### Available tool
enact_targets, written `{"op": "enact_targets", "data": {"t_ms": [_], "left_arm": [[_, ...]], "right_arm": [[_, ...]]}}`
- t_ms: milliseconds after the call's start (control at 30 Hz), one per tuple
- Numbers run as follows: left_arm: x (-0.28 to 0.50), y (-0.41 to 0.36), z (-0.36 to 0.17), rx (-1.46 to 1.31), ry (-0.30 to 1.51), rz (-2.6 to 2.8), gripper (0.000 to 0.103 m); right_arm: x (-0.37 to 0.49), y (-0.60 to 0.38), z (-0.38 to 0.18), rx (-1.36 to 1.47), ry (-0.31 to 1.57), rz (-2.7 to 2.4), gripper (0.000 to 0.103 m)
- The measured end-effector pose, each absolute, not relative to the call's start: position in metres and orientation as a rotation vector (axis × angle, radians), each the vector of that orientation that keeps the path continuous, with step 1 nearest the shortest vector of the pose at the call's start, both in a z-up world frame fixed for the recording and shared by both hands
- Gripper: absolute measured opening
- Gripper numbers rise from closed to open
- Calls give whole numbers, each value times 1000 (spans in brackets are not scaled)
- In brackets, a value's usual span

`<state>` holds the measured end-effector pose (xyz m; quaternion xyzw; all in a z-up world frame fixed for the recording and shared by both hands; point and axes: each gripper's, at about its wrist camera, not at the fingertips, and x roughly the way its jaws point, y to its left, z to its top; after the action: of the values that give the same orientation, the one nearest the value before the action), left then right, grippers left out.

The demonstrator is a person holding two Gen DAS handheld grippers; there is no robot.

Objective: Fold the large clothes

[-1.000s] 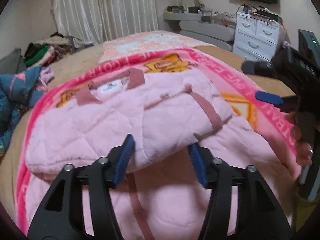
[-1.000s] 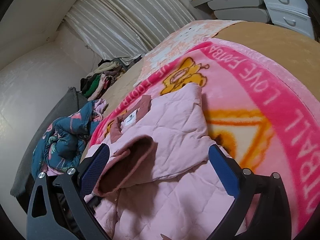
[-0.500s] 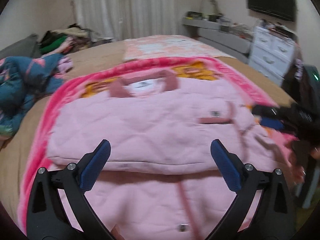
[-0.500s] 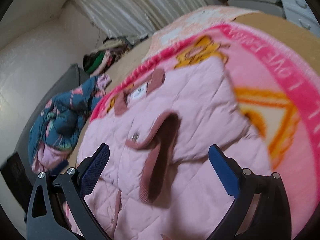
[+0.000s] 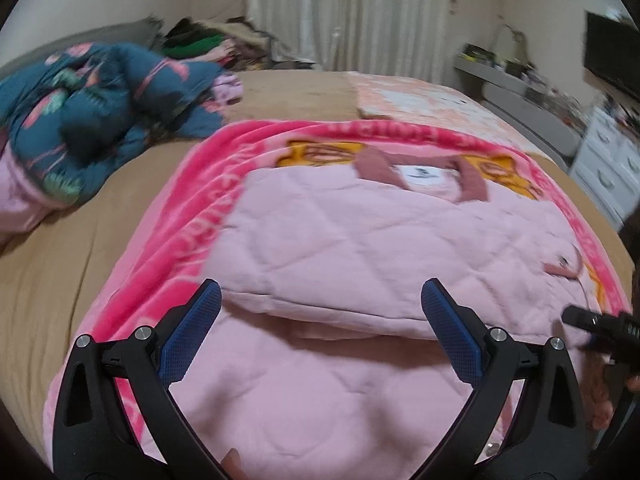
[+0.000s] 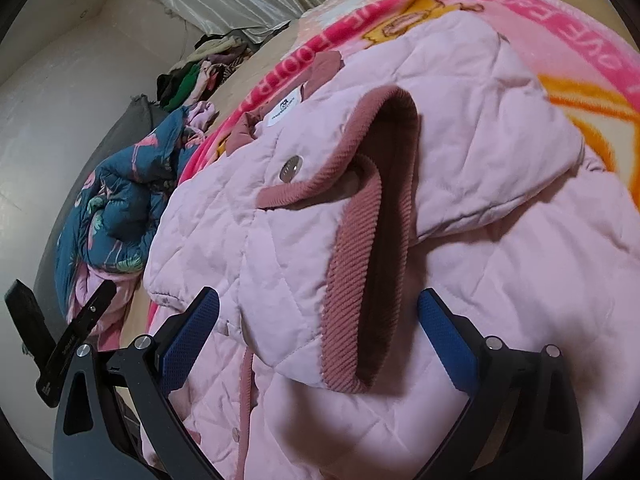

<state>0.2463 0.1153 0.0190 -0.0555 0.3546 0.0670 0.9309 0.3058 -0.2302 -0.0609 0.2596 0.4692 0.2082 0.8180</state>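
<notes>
A pale pink quilted jacket lies collar-away on a bright pink cartoon blanket, its left side folded over the body. My left gripper hovers wide open over the near folded edge, holding nothing. At the right edge of the left wrist view is part of the right gripper. In the right wrist view the jacket shows a sleeve folded inward, its dark pink ribbed cuff gaping. My right gripper stands open just above that cuff, the pads clear of the cloth.
The blanket lies on a tan bed sheet. A crumpled blue floral quilt sits at the left, a clothes pile behind it. A white dresser and a dark screen stand at the right.
The left jaws have spread wide and let go of the jacket's folded edge; that gripper has swung to the left. The right gripper has dropped closer to the sleeve cuff.
</notes>
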Motion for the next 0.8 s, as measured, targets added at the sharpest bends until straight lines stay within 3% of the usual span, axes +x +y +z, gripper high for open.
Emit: {"op": "enact_targets", "data": {"t_ms": [33,267,400,633,800], "left_arm": [[247,121,19,-131,731,145,94],[249,155,16,-219,723,178,94],[247,160,12,-227,728,172,94],[252,157,10,-220,732,144,94],[265,155,19,-225,708,104,94]], "right_arm": [[306,-229,-61,543,994,440,91],[308,-221,-49,467,976,471,26],[304,-211,-15,322,869,475,19],[317,-217,40,199,700,485,18],[336,-221,41,166,699,444,18]]}}
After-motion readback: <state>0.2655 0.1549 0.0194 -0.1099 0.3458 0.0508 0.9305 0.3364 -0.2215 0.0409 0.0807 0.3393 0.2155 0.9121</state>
